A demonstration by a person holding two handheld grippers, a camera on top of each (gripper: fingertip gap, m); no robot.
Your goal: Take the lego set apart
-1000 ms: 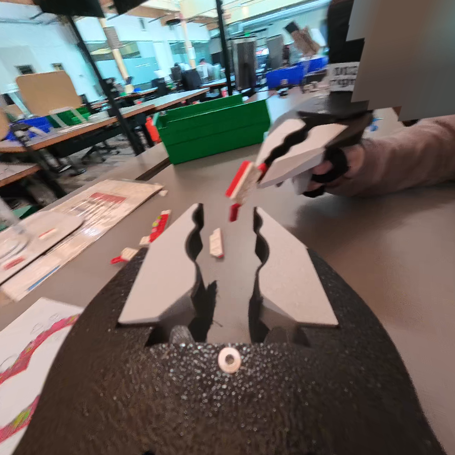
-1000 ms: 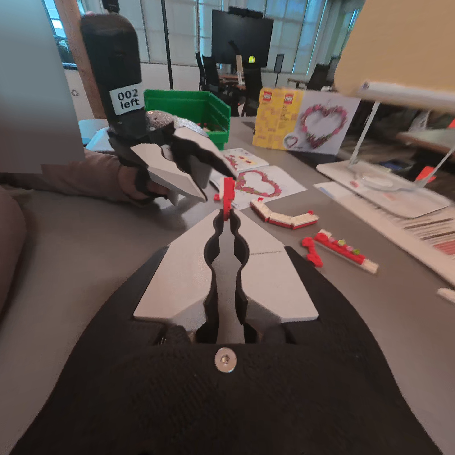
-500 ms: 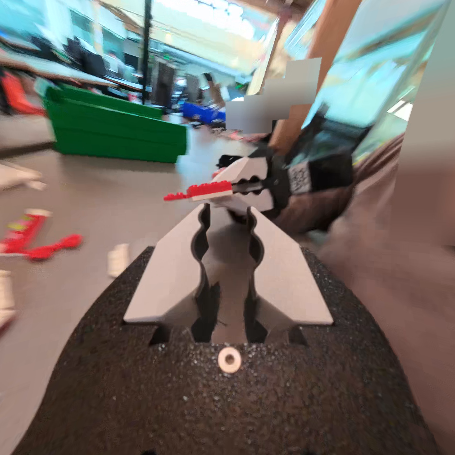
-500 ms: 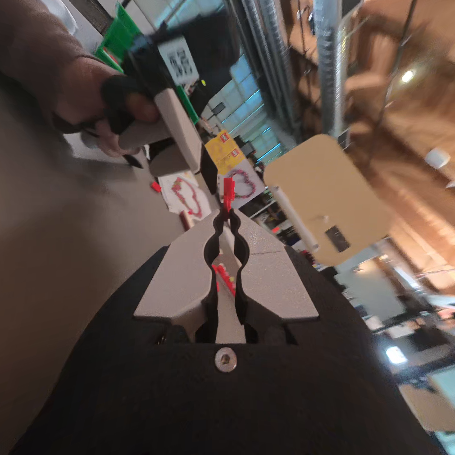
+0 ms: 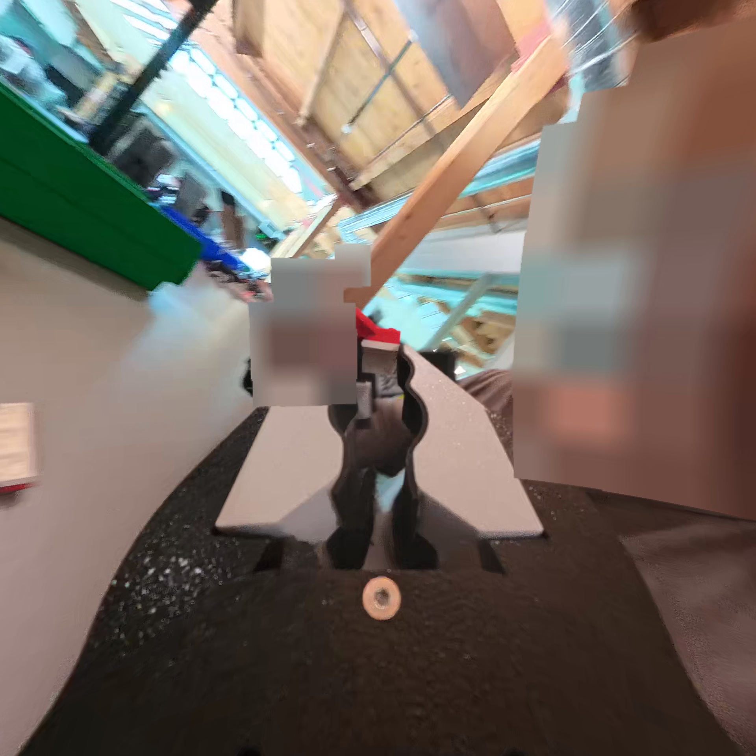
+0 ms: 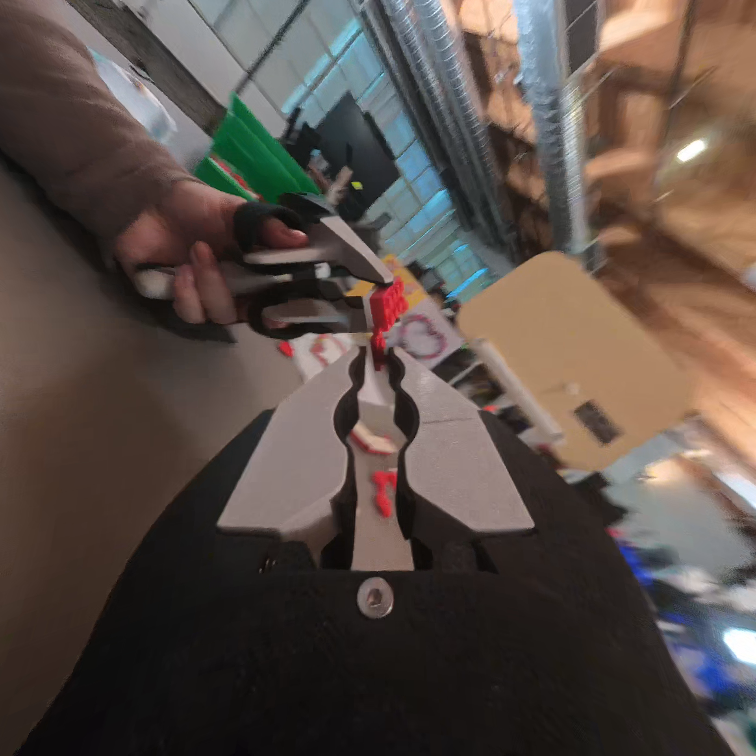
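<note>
Your right tool [image 6: 378, 355] is clenched on the lower end of a small red lego piece [image 6: 384, 317], which stands up from its tips at 12 o'clock in the right wrist view, lifted clear of the tabletop [image 6: 102, 409]. Your left tool [image 6: 370, 302] reaches in from 10 o'clock with its two fingers around the upper, studded part of the same piece, one finger [image 6: 356, 255] above and one below; the picture is too blurred to tell whether they are pressing on it or just short of it. In the left wrist view the same red piece [image 5: 378, 331] sits at 12 o'clock just beyond the left tool's tips, with a pale block under it; a mosaic patch covers the tool's left fingertip, so that view does not settle the grip either. Your left hand [image 6: 180, 253] holds its handle above bare grey tabletop, which lies open from 7 to 10 o'clock. Loose red and white bricks [image 6: 372, 442] lie on the surface below, seen through the gap between the right tool's fingers. A green bin [image 6: 253, 155] stands beyond at 11 o'clock, well apart from both tools. A tan board [image 6: 572, 356] fills the room at 2 to 3 o'clock.
</note>
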